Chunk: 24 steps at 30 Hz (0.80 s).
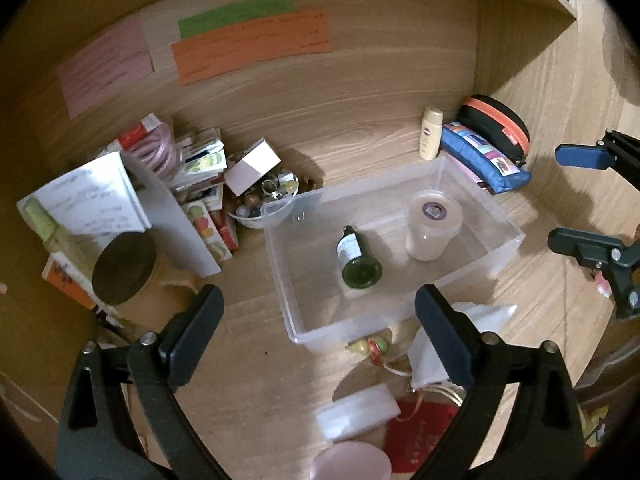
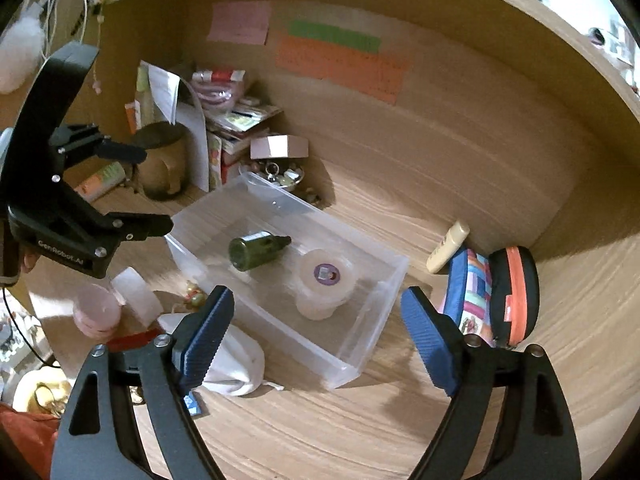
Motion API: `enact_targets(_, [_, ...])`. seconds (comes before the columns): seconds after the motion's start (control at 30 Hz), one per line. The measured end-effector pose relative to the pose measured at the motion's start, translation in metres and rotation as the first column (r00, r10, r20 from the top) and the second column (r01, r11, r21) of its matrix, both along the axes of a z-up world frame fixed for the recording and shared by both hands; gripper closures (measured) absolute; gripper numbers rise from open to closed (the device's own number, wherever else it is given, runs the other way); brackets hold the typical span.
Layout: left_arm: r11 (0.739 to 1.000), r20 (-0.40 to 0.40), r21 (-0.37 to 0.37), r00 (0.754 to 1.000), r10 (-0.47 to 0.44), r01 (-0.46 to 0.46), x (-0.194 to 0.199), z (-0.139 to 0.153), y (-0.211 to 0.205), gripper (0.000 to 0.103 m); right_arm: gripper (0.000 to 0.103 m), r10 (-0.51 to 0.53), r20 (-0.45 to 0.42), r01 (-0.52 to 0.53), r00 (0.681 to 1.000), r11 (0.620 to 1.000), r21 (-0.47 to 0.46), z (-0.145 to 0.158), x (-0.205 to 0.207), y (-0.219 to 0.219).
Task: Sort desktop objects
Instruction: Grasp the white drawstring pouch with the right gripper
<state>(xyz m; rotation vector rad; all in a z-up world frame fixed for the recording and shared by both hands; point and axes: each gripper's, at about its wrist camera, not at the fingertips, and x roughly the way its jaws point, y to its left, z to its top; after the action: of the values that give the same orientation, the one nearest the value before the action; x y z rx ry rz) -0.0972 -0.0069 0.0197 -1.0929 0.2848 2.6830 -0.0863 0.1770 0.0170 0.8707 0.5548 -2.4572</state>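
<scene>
Left gripper (image 1: 320, 336) and right gripper (image 2: 318, 334): jaws spread, empty. Green bottle (image 1: 357, 258) lies flat in clear bin (image 1: 472, 280), neck toward back wall, beside lidded tub (image 1: 432, 226). Label unreadable.

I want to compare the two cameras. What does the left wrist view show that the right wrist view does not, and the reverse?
Only the left wrist view shows the open left gripper from behind, black pads. Only the right wrist view shows the open right gripper from behind, blue pads, and a white cloth bag. Both show the clear bin holding a green bottle and a lidded tub, plus the blue pencil case.
</scene>
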Motion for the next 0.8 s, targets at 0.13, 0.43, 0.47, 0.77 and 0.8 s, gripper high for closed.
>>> enact_targets(0.13, [1.000, -0.016, 0.010, 1.000, 0.012, -0.012, 0.014, 0.000, -0.004, 0.005, 0.016, -0.006, 0.006, 0.007, 1.000, 0.998, -0.065, -0.004, 0.007, 0.006])
enact_targets(0.43, [0.998, -0.009, 0.060, 0.999, 0.036, -0.036, 0.040, -0.015, -0.023, 0.004, 0.005, -0.029, 0.022, 0.032, 0.999, 0.985, -0.167, -0.020, 0.022, 0.020])
enact_targets(0.47, [0.997, 0.002, 0.066, 0.999, 0.035, -0.035, 0.041, -0.020, -0.025, 0.004, 0.005, -0.026, 0.026, 0.030, 0.999, 0.985, -0.169, -0.023, 0.024, 0.020])
enact_targets(0.77, [0.995, 0.105, 0.100, 0.994, 0.017, -0.028, 0.048, -0.061, -0.029, 0.004, 0.005, -0.003, 0.095, 0.017, 0.995, 0.990, -0.143, -0.057, 0.031, 0.010])
enact_targets(0.8, [0.995, 0.120, 0.101, 0.993, 0.012, -0.024, 0.047, -0.066, -0.028, 0.004, 0.005, -0.001, 0.104, 0.015, 0.995, 0.990, -0.138, -0.061, 0.031, 0.007])
